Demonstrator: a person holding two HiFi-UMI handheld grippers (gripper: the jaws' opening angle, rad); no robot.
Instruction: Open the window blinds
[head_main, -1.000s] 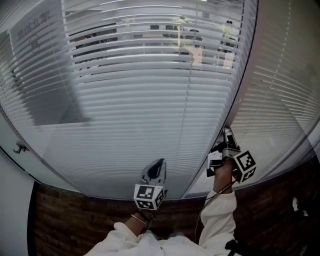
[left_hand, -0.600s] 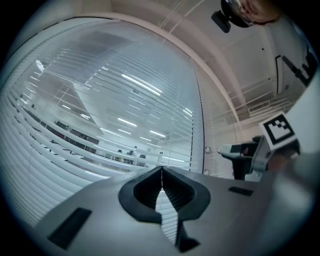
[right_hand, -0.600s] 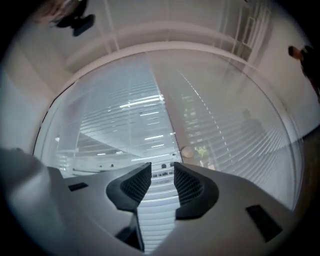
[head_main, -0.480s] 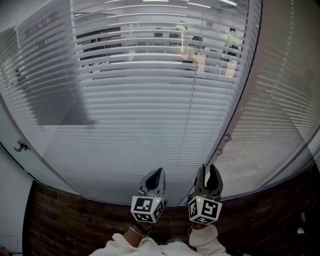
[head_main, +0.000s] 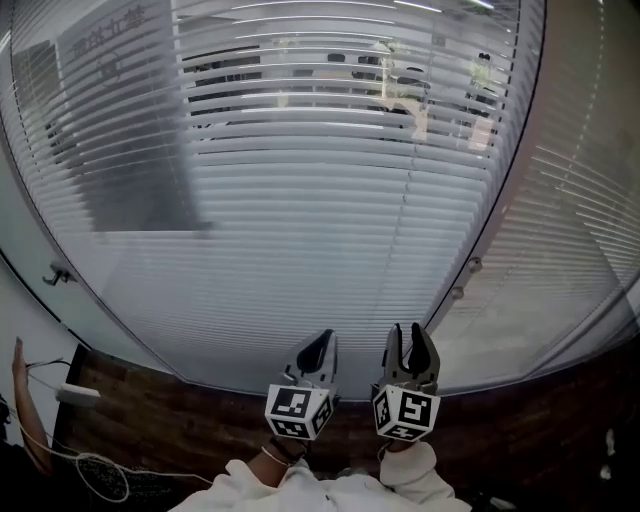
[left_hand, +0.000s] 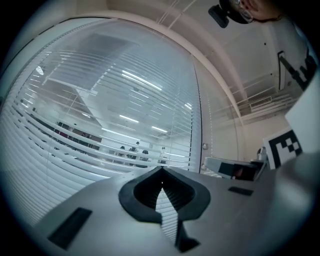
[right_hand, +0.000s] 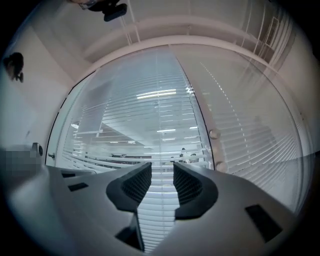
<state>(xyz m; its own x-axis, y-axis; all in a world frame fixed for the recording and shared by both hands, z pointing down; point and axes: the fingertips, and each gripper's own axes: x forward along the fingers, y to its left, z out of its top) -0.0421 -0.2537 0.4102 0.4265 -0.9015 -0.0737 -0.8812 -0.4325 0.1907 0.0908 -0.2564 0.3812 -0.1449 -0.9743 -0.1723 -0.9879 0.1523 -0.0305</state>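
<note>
White slatted window blinds (head_main: 330, 200) hang over a glass wall; their upper slats are tilted, so an office shows through. A thin cord (head_main: 405, 215) runs down them. My left gripper (head_main: 318, 350) and right gripper (head_main: 411, 340) are side by side low in the head view, both short of the blinds' bottom edge and touching nothing. In the left gripper view the left gripper (left_hand: 161, 170) has its tips together, shut and empty. In the right gripper view the right gripper (right_hand: 162, 167) stands open, with only the blinds (right_hand: 160, 125) seen through the gap.
A dark frame post (head_main: 500, 220) separates this panel from a second blind (head_main: 590, 200) on the right; two round knobs (head_main: 473, 265) sit on it. A door handle (head_main: 58, 275) is at far left. A white cable and box (head_main: 75, 395) lie on the dark floor.
My right gripper has come away from the frame post, moved left and down, and rolled upright beside the left gripper. The left gripper has hardly shifted.
</note>
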